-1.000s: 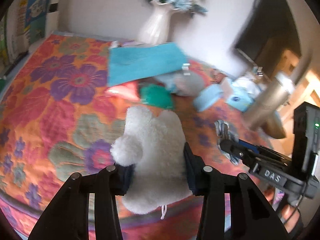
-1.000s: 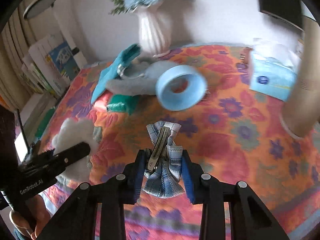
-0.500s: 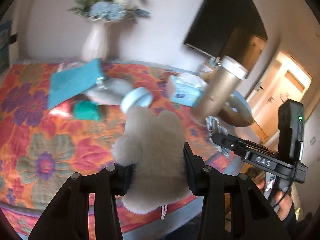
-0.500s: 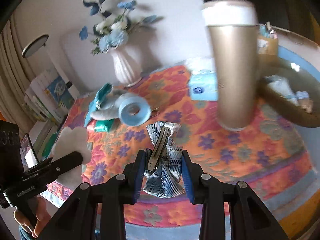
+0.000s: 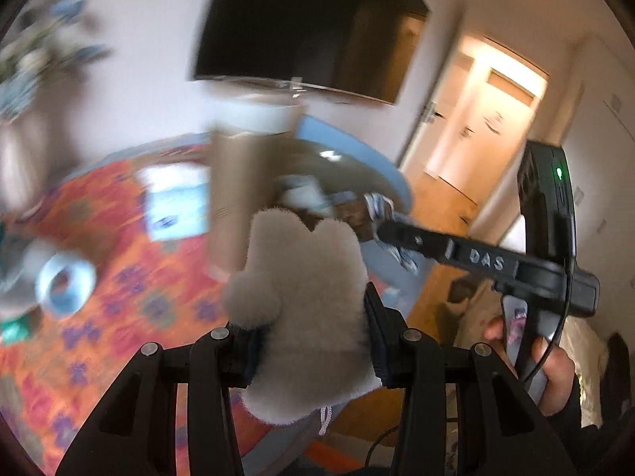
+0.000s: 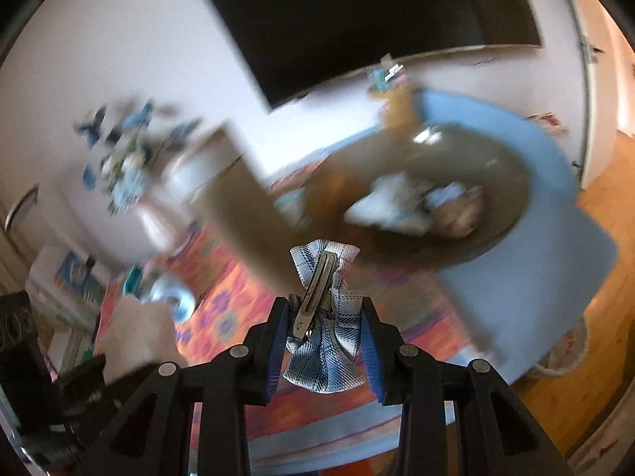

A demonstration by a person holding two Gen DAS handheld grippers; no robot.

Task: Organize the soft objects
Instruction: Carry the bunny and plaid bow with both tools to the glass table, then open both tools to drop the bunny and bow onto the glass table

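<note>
You have swung both tongs toward the bowl (image 6: 512,182) ahead: left tongs (image 5: 313,341) pinching the mitten (image 5: 301,297), right tongs (image 6: 323,341) pinching the bow clip (image 6: 321,317), ready to drop.

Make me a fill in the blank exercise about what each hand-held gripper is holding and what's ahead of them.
1. The left hand-held gripper is shut on a fluffy white ____.
2. The plaid hair bow in the right hand-held gripper has a metal ____ on it.
3. Ahead of both sits a round brown ____ with soft items inside.
4. The roll of tape on the floral tablecloth is light ____.

Missing words: mitten; clip; bowl; blue
</note>
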